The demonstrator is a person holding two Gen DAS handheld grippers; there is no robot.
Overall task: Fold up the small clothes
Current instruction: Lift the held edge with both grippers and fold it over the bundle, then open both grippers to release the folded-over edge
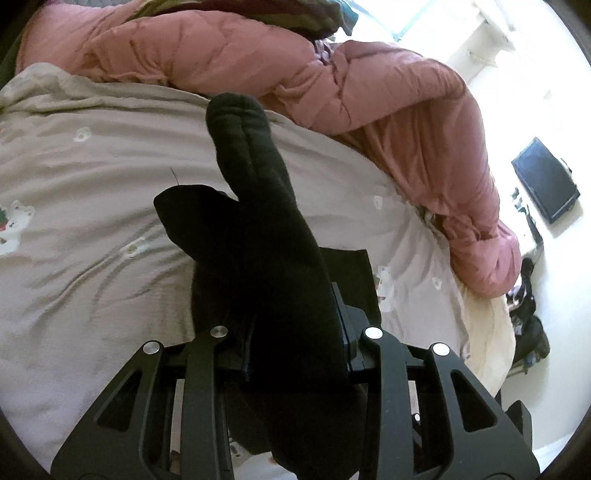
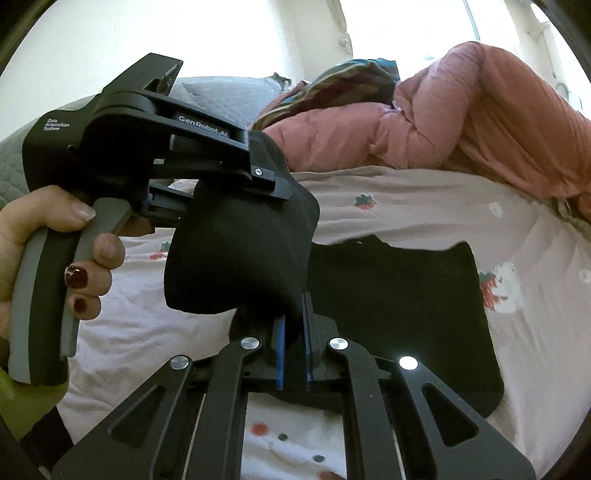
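Now both claws grasp the small black knitted garment: the left claw (image 1: 295, 325) is clenched on its bunched middle and the right claw (image 2: 293, 354) pinches a corner, lifting the black garment (image 2: 240, 254) above the bed. Judging by this, a fold is mid-way; next it needs laying flat on the flat black cloth (image 2: 406, 295) beyond the right claw. A pink quilted duvet (image 1: 332, 74) lies far ahead on the pale printed bedsheet (image 1: 92, 184).

A bed (image 1: 92, 177) with a pale printed sheet fills the frame's middle; a pink quilt (image 1: 369, 85) lies across the top, a bright window (image 2: 491, 22) at upper right.
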